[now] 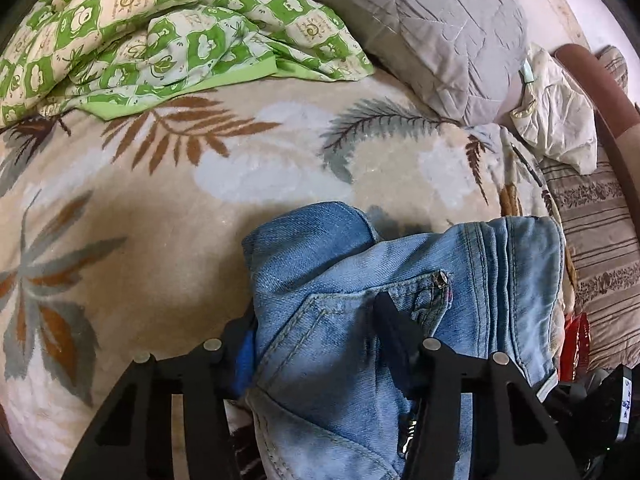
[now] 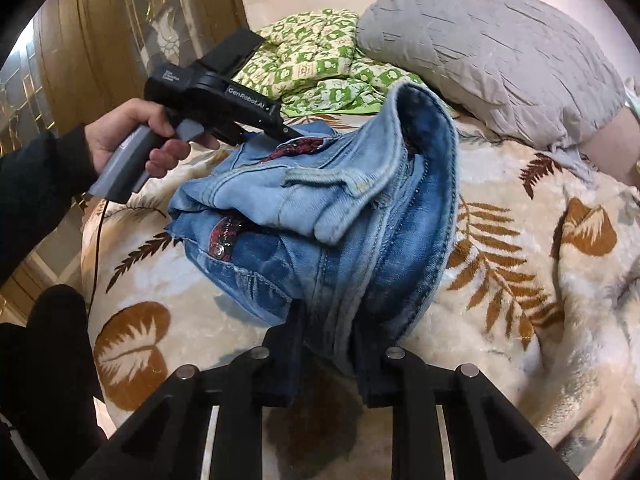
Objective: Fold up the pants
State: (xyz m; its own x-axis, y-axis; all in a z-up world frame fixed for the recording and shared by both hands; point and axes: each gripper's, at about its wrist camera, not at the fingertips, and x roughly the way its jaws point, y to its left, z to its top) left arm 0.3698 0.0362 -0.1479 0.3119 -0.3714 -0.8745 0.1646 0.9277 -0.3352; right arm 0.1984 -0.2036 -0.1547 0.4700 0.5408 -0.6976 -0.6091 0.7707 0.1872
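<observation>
Denim swallows the left gripper: its left fingertip is buried under the jeans, so the grip can't be read. From the right wrist view, the right gripper has its fingertips lost in the folds too. The grey pillow runs off the frame's right edge, and the left hand covers part of its handle.

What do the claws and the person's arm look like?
The left claw is black plastic with white "GenRobot.AI" lettering, a grey handle and a thin black cable. The left hand is bare, below a dark sleeve. The right claw has black fingers with round silver bolts.
</observation>
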